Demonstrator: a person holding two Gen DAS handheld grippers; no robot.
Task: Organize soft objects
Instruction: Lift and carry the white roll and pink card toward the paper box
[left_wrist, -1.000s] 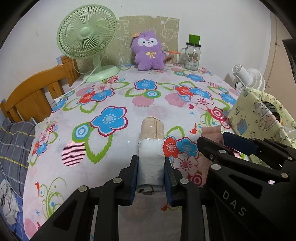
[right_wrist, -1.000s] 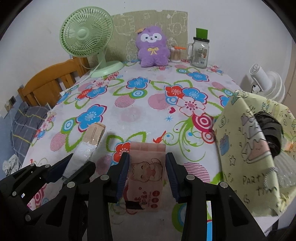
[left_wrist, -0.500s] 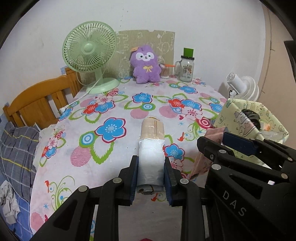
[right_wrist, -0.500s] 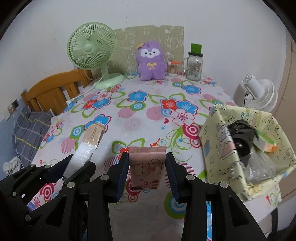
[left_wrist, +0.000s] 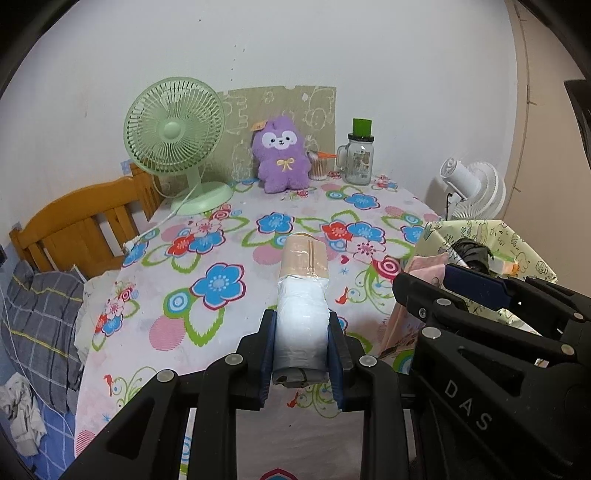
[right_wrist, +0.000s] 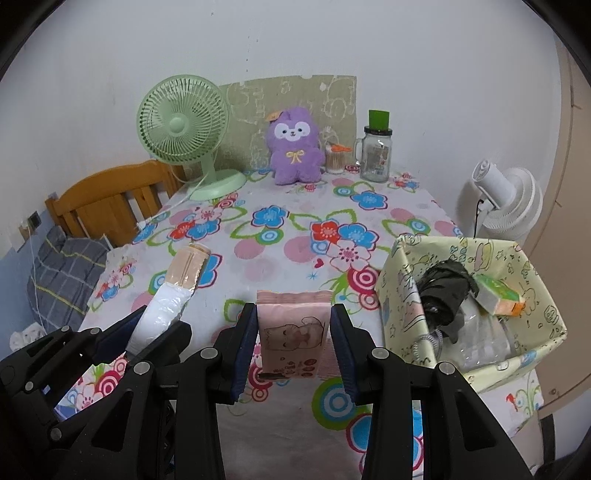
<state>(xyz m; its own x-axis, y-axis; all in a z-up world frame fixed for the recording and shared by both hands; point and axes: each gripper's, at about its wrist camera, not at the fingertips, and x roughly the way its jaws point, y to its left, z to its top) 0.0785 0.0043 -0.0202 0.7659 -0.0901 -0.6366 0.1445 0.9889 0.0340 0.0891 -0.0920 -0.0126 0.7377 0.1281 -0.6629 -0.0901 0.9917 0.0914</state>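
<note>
I hold one claw in each hand above a worktop (right_wrist: 406, 218) covered in a bright flowered cloth. My left claw (left_wrist: 301, 341) is clenched on a soft white-and-beige pack (left_wrist: 303, 295), which sticks out forward between the pads, lifted clear of the cloth. My right claw (right_wrist: 293, 343) is clenched on a pink tissue pack (right_wrist: 291, 328) printed with a cartoon face, also held in the air.

Just to the right of my right claw stands a pale yellow fabric bin (right_wrist: 402, 295) with cartoon drawings, at the near right corner of the worktop. Inside it I see a folded black umbrella (right_wrist: 443, 295), a small green-and-orange box (right_wrist: 498, 293) and some clear plastic.

At the far edge, well away from both claws, a purple plush toy (right_wrist: 293, 147) sits against the wall, between a green desk fan (right_wrist: 184, 125) and a glass jar (right_wrist: 376, 158) with a green lid.

I judge the job partly done: the bin already holds some things, and both packs are picked up but not yet dropped in. The plush toy may still need collecting, though I cannot tell whether it belongs in the bin.
</note>
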